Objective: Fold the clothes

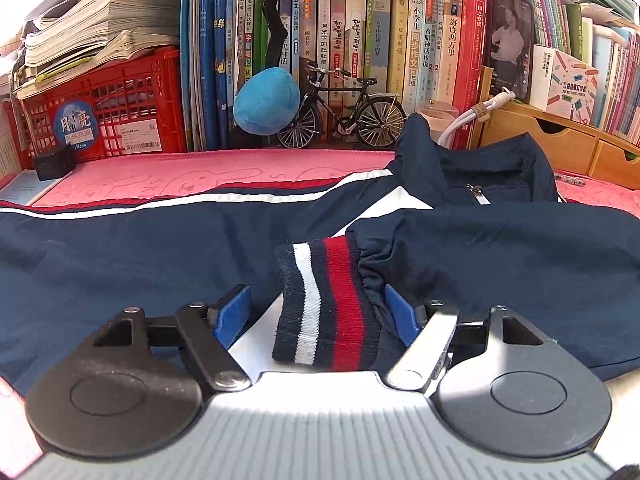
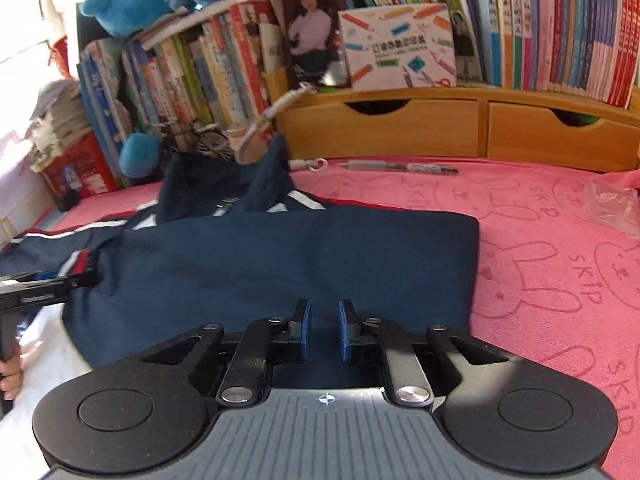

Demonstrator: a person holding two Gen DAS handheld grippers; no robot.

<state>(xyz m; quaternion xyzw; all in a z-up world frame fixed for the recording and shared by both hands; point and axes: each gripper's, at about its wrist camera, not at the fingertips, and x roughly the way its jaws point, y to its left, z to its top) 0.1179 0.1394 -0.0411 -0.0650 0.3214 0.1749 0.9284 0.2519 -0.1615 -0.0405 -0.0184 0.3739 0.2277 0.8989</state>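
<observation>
Straddling the striped cuff (image 1: 326,306), left gripper (image 1: 316,312) jaws spread; right gripper (image 2: 325,330) jaws slightly apart over jacket (image 2: 280,272), empty, beside the cuff.

Pink towel (image 2: 540,240) bears navy jacket (image 2: 280,264), pen (image 2: 400,168)

Navy jacket (image 1: 120,248) with red-white stripes lies flat, collar raised; one sleeve folded across the body, striped cuff (image 1: 328,304) at centre.
</observation>
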